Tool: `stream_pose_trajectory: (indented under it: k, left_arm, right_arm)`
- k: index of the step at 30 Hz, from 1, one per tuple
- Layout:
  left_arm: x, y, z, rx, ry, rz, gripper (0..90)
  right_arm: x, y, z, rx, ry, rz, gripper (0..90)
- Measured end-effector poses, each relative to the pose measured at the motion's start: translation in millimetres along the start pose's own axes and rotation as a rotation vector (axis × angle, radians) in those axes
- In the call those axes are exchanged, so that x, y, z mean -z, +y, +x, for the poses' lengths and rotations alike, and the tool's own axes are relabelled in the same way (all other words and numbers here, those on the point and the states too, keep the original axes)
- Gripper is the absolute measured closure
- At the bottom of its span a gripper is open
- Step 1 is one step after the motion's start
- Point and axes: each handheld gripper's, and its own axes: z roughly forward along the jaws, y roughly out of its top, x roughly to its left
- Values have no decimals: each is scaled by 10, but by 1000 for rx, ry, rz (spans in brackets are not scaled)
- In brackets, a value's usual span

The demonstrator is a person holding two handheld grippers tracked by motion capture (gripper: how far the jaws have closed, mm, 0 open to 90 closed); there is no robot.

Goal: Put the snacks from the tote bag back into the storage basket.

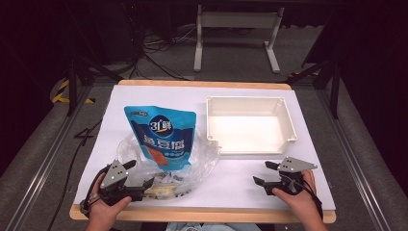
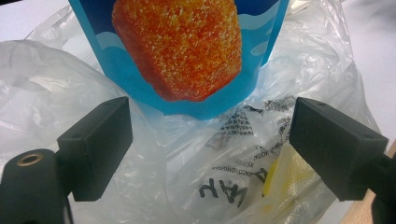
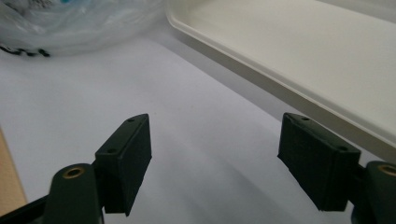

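Left gripper (image 1: 139,174) sits at lower left of the high view, jaws spread wide at the near edge of the clear plastic bag (image 1: 202,161). In the left gripper view the crinkled bag film (image 2: 187,154) lies between the two pads with a gap on each side; neither pad presses on it.

Blue snack pouch (image 1: 163,137) stands partly inside the bag, left of centre on the desk (image 1: 240,175), its top leaning toward the far side. Its lower edge (image 2: 187,56) fills the upper middle of the left gripper view.

Right gripper (image 1: 263,173) is at lower right of the high view, jaws spread with nothing between them, over bare white desk surface (image 3: 196,154).

White tray (image 1: 288,122) lies at upper right, just beyond the right gripper; its rim (image 3: 289,79) crosses the right gripper view's upper right.
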Motion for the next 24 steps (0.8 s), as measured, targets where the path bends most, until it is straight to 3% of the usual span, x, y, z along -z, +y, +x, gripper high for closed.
stream_pose_trajectory:
  k: [11, 13, 18, 24]
  left_arm:
    - [2, 1, -11, 3, 0, -3, 143]
    - [-2, 1, -7, -5, 2, -1, 143]
    - [-4, 1, -9, -7, 4, 1, 143]
    - [-12, 6, -24, -3, 5, 4, 143]
  right_arm:
    - [96, 119, 4, 45, 0, 1, 256]
    - [138, 178, 36, 72, -5, -6, 254]
    - [233, 266, 93, 60, 32, -48, 240]
    - [286, 431, 176, 98, 55, -56, 207]
